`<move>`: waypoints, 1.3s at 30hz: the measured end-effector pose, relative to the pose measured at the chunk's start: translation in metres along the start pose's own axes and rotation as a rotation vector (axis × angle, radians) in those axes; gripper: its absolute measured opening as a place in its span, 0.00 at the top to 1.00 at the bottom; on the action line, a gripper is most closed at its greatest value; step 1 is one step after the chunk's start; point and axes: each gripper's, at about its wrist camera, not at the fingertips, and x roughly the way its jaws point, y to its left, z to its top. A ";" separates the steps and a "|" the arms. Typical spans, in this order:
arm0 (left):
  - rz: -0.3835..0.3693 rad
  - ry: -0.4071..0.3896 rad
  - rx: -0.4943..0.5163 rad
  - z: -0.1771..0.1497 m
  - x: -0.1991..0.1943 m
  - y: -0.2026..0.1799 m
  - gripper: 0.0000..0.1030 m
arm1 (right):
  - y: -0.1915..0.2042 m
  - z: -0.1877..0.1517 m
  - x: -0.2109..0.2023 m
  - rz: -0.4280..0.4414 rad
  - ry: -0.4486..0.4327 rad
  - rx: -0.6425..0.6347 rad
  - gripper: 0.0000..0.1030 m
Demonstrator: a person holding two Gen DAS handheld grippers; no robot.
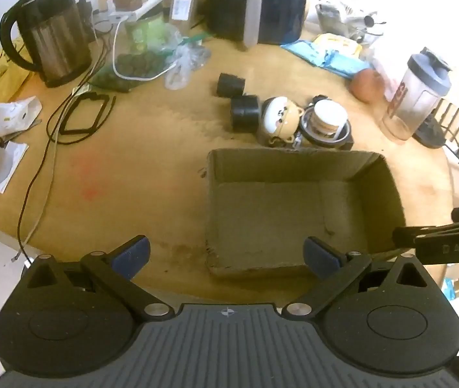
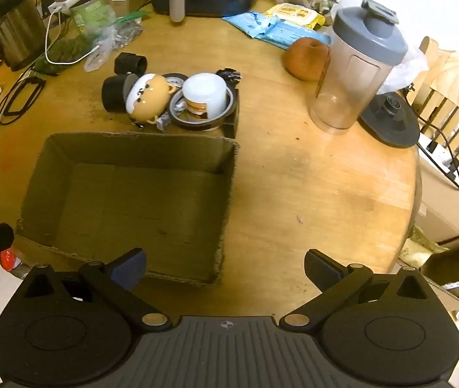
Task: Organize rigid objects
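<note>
both grippers spread and empty over open box, objects clustered behind it

left gripper [image 1: 227,255] has its jaws spread wide, nothing between the blue pads, hanging above the near-left corner of the cardboard box [image 1: 387,174]. right gripper [image 2: 226,266] is likewise spread wide and empty, above the box's near-right corner [image 2: 226,194]. both tilt steeply down at the wooden table [image 2: 326,187]. box sits open-topped with nothing inside.

task things sit in a tight cluster just beyond the box's far wall, well apart from both grippers: two black cylinders [image 2: 130,63] lying on their sides, the nearer one [image 2: 114,93] touching a tan-and-white bear figure [image 2: 147,97]. beside the bear a white jar [image 2: 205,95] stands inside a roll of tape [image 2: 203,118], which rests on a black block just at the box's far-right corner.

the box itself lies between the grippers and the cluster; its far wall fronts the objects.

around: clear shaker bottle with grey lid [image 2: 358,68] right of the cluster, an orange round fruit [image 2: 305,59] beside it, blue wipes packs [image 2: 274,26] behind, a black kettle base [image 2: 391,119]. far left a dark kettle [image 1: 51,32], black cables [image 1: 83,116], plastic bags [image 1: 151,61]. black air fryer [image 1: 255,0] at the back.
</note>
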 end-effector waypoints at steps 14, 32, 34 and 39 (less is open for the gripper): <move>0.006 -0.024 0.052 -0.007 -0.003 0.006 0.00 | 0.025 0.002 -0.016 -0.066 -0.041 -0.032 0.00; 0.045 -0.026 0.029 0.001 -0.002 0.008 0.00 | 0.034 0.009 -0.014 -0.061 -0.037 -0.074 0.00; 0.040 -0.012 0.025 -0.001 0.000 0.009 0.00 | 0.033 0.007 -0.012 -0.054 -0.024 -0.064 0.00; 0.016 0.017 0.008 -0.007 0.003 0.012 0.00 | 0.029 0.001 -0.005 -0.037 0.007 -0.025 0.00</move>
